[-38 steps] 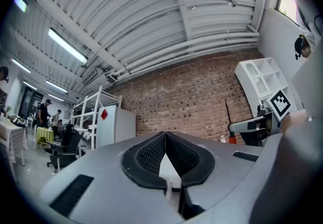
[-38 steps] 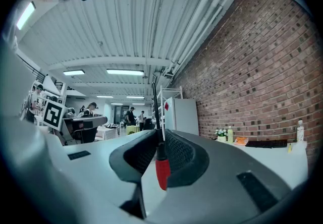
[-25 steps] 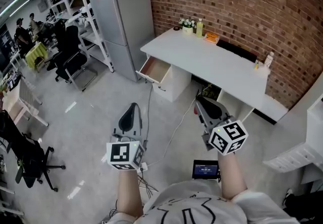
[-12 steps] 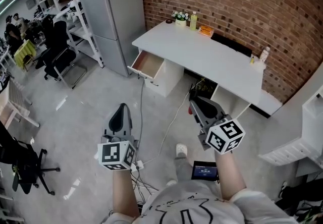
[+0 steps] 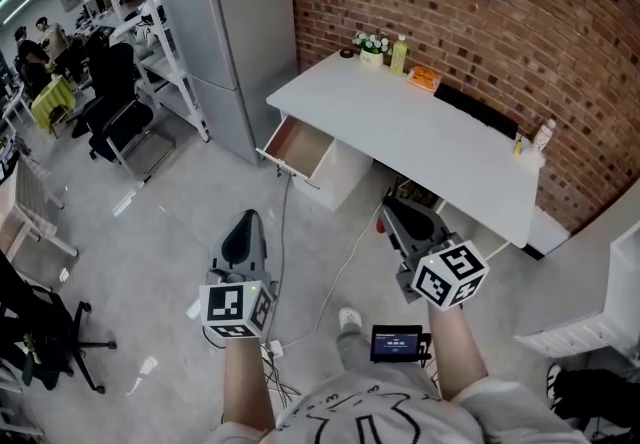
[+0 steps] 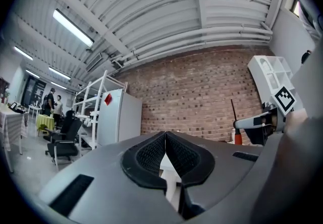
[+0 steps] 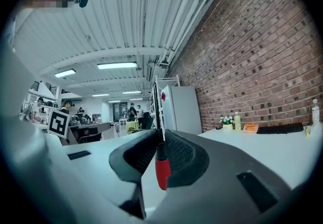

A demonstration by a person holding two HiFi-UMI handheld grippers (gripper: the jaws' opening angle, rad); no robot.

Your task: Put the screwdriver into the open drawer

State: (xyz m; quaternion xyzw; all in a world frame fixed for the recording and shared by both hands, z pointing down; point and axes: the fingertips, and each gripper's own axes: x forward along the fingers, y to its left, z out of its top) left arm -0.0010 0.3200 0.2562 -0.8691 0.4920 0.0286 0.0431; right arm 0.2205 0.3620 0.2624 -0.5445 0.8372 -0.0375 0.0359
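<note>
The screwdriver [image 7: 161, 167] has a red handle and a thin black shaft, and it stands upright between the jaws of my right gripper [image 7: 160, 140], which is shut on it. In the head view the right gripper [image 5: 396, 214] hangs over the floor just short of the white desk [image 5: 420, 127]; the screwdriver cannot be made out there. The open drawer [image 5: 300, 147] sticks out from the desk's left end, ahead and to the left of both grippers. My left gripper [image 5: 245, 224] [image 6: 165, 140] is shut on nothing, over the grey floor below the drawer.
A grey fridge [image 5: 225, 22] and white shelving [image 5: 140, 2] stand left of the desk, with black office chairs [image 5: 125, 117] further left. A cable [image 5: 285, 252] runs across the floor. Flowers, a bottle [image 5: 399, 55] and an orange item sit at the desk's back edge.
The desk and drawer have shifted slightly down and right in the head view as the person moves. Both grippers keep their pose, and the right one still holds the screwdriver.
</note>
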